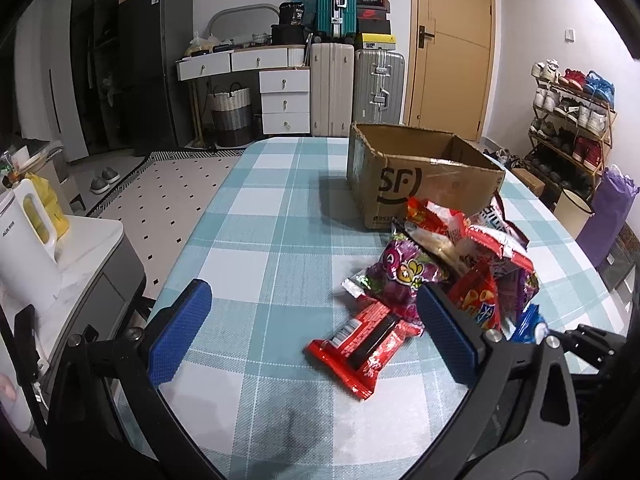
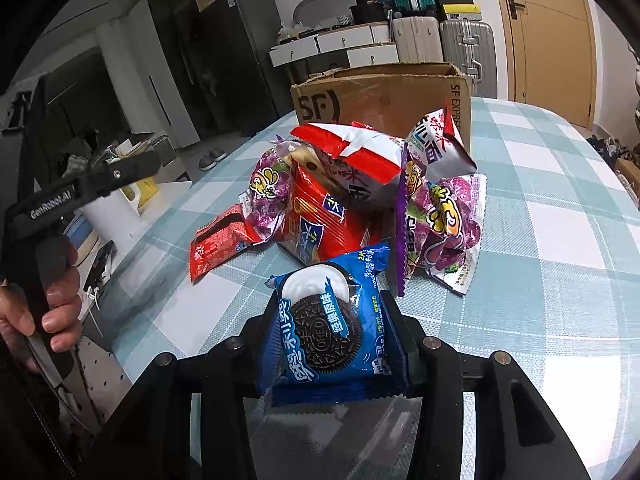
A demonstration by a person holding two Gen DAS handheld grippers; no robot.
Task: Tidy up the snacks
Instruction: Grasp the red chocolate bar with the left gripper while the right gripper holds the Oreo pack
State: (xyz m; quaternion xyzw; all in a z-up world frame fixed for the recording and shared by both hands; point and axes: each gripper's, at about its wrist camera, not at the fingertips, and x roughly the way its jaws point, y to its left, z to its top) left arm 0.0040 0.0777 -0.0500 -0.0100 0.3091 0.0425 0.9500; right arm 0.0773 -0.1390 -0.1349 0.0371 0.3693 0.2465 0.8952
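The right hand-held gripper (image 2: 334, 336) is clenched on a blue Oreo packet (image 2: 328, 320), its pads pressing both sides, just in front of the snack pile on the checked counter (image 1: 260, 220). The left hand-held gripper (image 1: 316, 328) stands wide apart and holds nothing; its blue pads (image 1: 180, 332) hover above the counter, straddling a red wrapper (image 1: 360, 348) without touching it. One cardboard box (image 1: 416, 184), open-topped, sits behind the pile. I count two purple packets (image 2: 448, 216), the red wrapper, an orange-red bag (image 2: 320, 216) and two red-and-white bags (image 2: 360, 156); others lie buried beneath, too overlapped to count. The box's inside is hidden.
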